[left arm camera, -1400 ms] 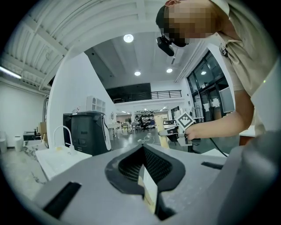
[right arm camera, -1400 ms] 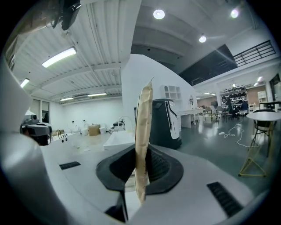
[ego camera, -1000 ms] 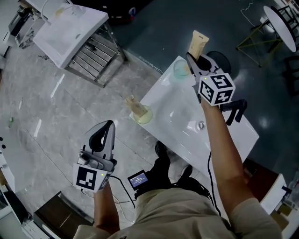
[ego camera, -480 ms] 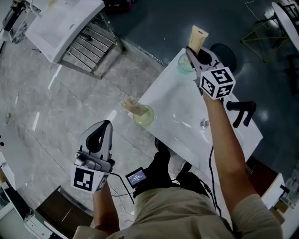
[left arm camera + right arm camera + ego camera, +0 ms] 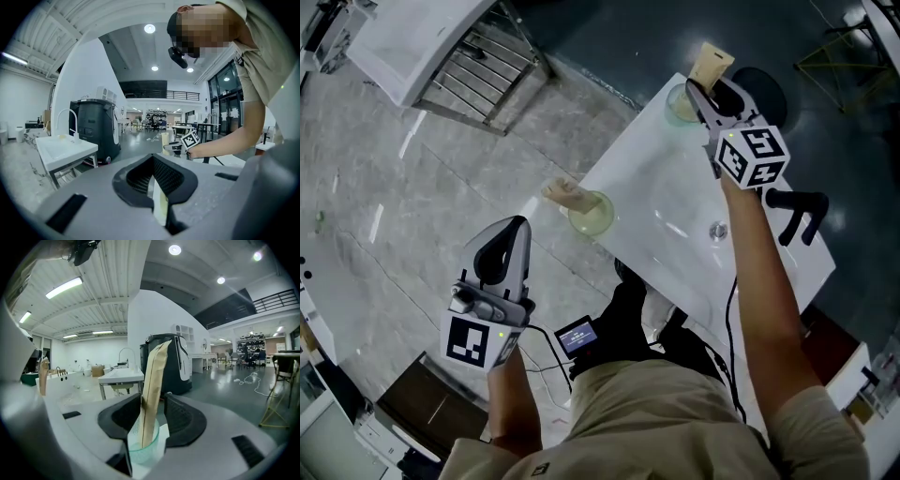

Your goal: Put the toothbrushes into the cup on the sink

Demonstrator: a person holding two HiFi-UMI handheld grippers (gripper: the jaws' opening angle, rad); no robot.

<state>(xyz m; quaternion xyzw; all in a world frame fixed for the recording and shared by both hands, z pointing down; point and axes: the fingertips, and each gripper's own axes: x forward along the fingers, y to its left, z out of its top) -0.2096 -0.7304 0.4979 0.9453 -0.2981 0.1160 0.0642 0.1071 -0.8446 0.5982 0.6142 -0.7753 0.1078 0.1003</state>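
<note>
A white sink (image 5: 675, 211) holds two pale green cups. In the far cup (image 5: 680, 103) stands a paper-wrapped toothbrush (image 5: 711, 66). My right gripper (image 5: 710, 94) is at that cup. In the right gripper view the toothbrush (image 5: 152, 380) rises out of the cup (image 5: 143, 448) between the jaws, which are opening, with a gap on the right side. A second wrapped toothbrush (image 5: 565, 192) leans in the near cup (image 5: 592, 214) at the sink's left corner. My left gripper (image 5: 508, 253) hangs shut and empty over the floor, left of the sink.
A black faucet (image 5: 797, 211) and a drain (image 5: 719, 230) are on the sink's right half. Another white sink on a metal stand (image 5: 441, 47) is at the upper left. A small screen device (image 5: 578, 336) hangs at the person's waist.
The right gripper has stayed at the far cup with the toothbrush upright in it, and its jaws look slightly wider. The left gripper has hardly moved.
</note>
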